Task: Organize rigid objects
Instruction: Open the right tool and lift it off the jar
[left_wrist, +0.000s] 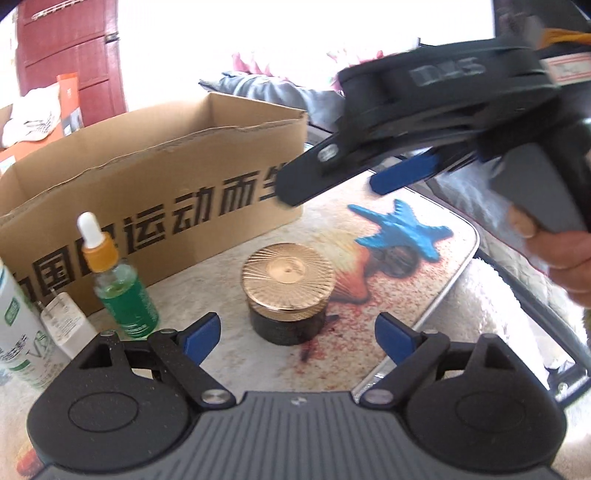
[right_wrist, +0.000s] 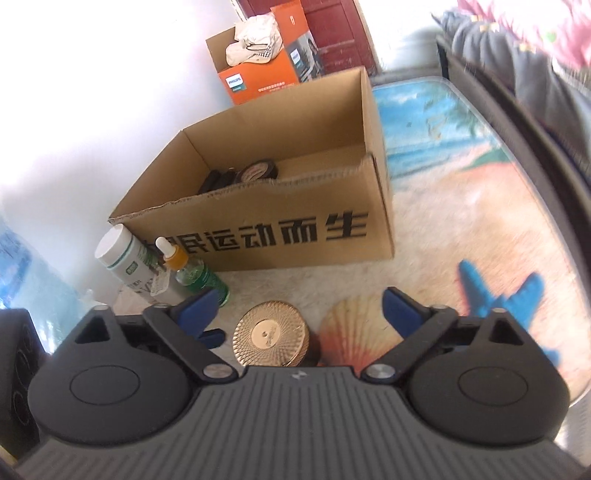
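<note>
A dark jar with a gold ribbed lid (left_wrist: 288, 291) stands on the beach-print table, just ahead of my open, empty left gripper (left_wrist: 297, 338). My right gripper (right_wrist: 297, 314) is open and empty, held above the same jar (right_wrist: 270, 334); it shows from the side in the left wrist view (left_wrist: 369, 177), near the box corner. A green dropper bottle (left_wrist: 120, 282) (right_wrist: 195, 271), a white charger plug (left_wrist: 66, 323) and a white bottle (right_wrist: 125, 258) stand by the cardboard box (left_wrist: 147, 177) (right_wrist: 295, 229). Dark items, one a tape roll (right_wrist: 255, 170), lie in the box.
The table's rounded edge (left_wrist: 461, 273) runs at right, with a dark frame beyond it. An orange Philips box (right_wrist: 258, 81) stands behind the cardboard box by a red door. Grey and pink fabric (right_wrist: 517, 55) lies at the far right.
</note>
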